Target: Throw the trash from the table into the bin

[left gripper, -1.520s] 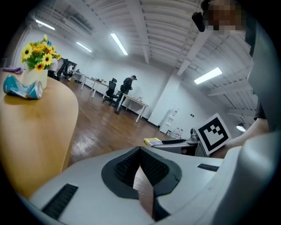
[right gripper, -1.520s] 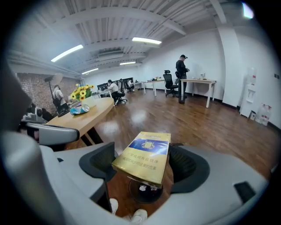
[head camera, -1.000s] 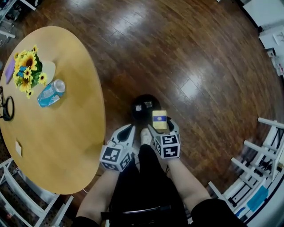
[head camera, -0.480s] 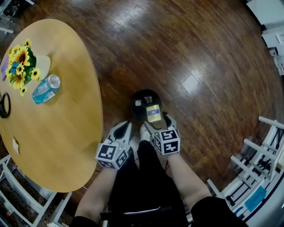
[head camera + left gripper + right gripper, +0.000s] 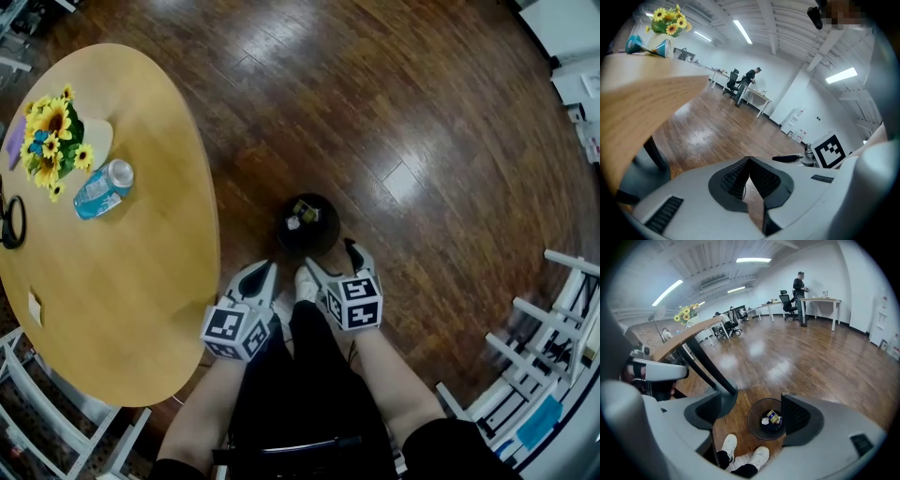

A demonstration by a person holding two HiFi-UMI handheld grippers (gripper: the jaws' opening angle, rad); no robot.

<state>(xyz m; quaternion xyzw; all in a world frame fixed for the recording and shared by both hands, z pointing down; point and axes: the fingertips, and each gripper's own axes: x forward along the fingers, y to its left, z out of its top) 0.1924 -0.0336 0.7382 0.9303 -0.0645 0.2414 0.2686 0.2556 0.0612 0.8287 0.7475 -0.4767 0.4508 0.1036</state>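
Trash in bin [image 5: 328, 238]: yellow-blue box [image 5: 775, 416] plus white scrap [image 5: 765, 421] at bottom of black round bin, on wood floor [image 5: 375, 112] just ahead of white shoes [image 5: 727, 446]. Right gripper [image 5: 754, 404] spread wide, nothing between jaws, hovering above bin, pointing steeply down. Left gripper [image 5: 750, 161] pressed together, empty, beside table [image 5: 141, 300] edge. Blue can [image 5: 103, 187] lying on its side on table, next to sunflowers [image 5: 52, 131], well apart from bin

Left tool [image 5: 266, 275] jaws together, right tool [image 5: 330, 259] jaws apart, empty
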